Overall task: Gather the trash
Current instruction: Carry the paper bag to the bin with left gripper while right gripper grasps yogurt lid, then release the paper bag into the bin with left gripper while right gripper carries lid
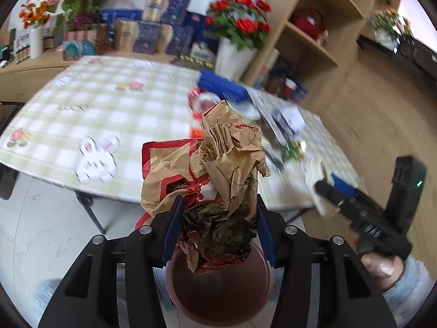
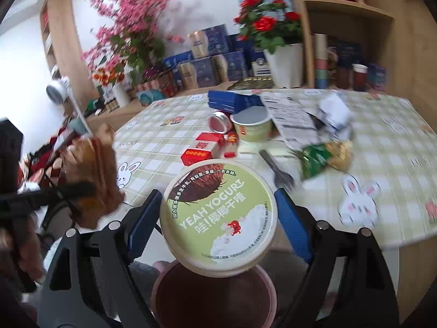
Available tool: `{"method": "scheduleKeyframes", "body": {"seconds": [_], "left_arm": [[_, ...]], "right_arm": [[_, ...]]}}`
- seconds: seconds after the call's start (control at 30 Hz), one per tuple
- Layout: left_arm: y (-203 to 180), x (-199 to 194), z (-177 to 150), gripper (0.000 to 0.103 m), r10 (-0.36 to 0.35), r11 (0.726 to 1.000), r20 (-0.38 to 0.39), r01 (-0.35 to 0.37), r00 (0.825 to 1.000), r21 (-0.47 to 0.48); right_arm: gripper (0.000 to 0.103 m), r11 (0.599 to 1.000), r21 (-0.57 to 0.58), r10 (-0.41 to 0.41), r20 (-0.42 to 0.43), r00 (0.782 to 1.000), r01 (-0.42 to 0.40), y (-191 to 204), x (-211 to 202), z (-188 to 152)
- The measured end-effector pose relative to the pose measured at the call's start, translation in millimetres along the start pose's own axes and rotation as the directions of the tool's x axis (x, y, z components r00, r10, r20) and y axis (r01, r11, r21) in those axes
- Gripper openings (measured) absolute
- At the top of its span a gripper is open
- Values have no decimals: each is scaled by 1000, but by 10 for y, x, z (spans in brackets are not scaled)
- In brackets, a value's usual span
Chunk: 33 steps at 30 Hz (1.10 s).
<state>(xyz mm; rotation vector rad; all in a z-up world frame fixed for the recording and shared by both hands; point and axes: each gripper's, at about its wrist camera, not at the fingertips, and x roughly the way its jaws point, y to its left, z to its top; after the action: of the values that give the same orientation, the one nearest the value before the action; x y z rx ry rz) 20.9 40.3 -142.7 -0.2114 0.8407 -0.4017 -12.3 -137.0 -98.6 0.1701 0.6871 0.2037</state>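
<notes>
My left gripper [image 1: 218, 205] is shut on a crumpled brown-and-red paper bag [image 1: 218, 158], held just above a round brown bin [image 1: 218, 295]. My right gripper [image 2: 218, 194] is shut on a round green yogurt lid [image 2: 218, 218], its pads on opposite edges, above the same bin [image 2: 213, 295]. In the left wrist view the right gripper [image 1: 336, 188] shows at the right, held by a hand [image 1: 379, 268]. Blurred at the left of the right wrist view is the paper bag [image 2: 92, 180]. On the table lie a yogurt cup [image 2: 252, 127], red can [image 2: 218, 121], red boxes [image 2: 202, 150], fork [image 2: 278, 169] and green wrapper [image 2: 319, 158].
The checked table [image 2: 382, 147] also bears a blue box [image 2: 235, 101], a printed leaflet [image 2: 289, 117] and crumpled white paper [image 2: 333, 112]. Behind it stand a white pot of red roses [image 2: 284, 63], stacked boxes [image 2: 210, 65] and a wooden shelf [image 2: 349, 27].
</notes>
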Motion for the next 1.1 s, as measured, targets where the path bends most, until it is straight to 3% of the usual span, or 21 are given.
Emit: {"method": "scheduleKeyframes", "body": {"seconds": [0.17, 0.33, 0.53, 0.67, 0.73, 0.9, 0.97, 1.0, 1.1], "left_arm": [[-166, 252, -445, 49, -29, 999, -137, 35, 990, 40], [-98, 608, -842, 49, -45, 998, -293, 30, 955, -54], [15, 829, -935, 50, -33, 993, -353, -8, 935, -114], [73, 980, -1005, 50, -33, 990, -412, -27, 911, -139], [68, 1108, -1028, 50, -29, 991, -440, -32, 897, -131], [-50, 1384, -1034, 51, 3, 996, -464, -42, 886, -74], [-109, 1475, -1052, 54, -3, 997, -474, -32, 881, -67], [-147, 1504, -1044, 60, -24, 998, -473, -8, 881, -65], [-390, 1524, -1050, 76, -92, 994, -486, 112, 869, 11]], "right_arm": [[82, 1000, 22, -3, 22, 1000, 2, -24, -270, -237], [82, 997, 75, 13, -3, 1000, -13, -46, -318, -528], [82, 993, 117, 10, -46, 999, -5, -148, -272, -724], [82, 992, 125, 5, -52, 999, 2, -183, -213, -790], [82, 991, 130, 0, -65, 998, 9, -210, -171, -819], [82, 985, 173, -16, -65, 998, 27, -312, -158, -821], [82, 985, 171, -25, -59, 998, 35, -331, -173, -816], [82, 984, 171, -32, -60, 998, 42, -341, -178, -824], [82, 981, 190, -34, -62, 997, 46, -393, -175, -844]]}}
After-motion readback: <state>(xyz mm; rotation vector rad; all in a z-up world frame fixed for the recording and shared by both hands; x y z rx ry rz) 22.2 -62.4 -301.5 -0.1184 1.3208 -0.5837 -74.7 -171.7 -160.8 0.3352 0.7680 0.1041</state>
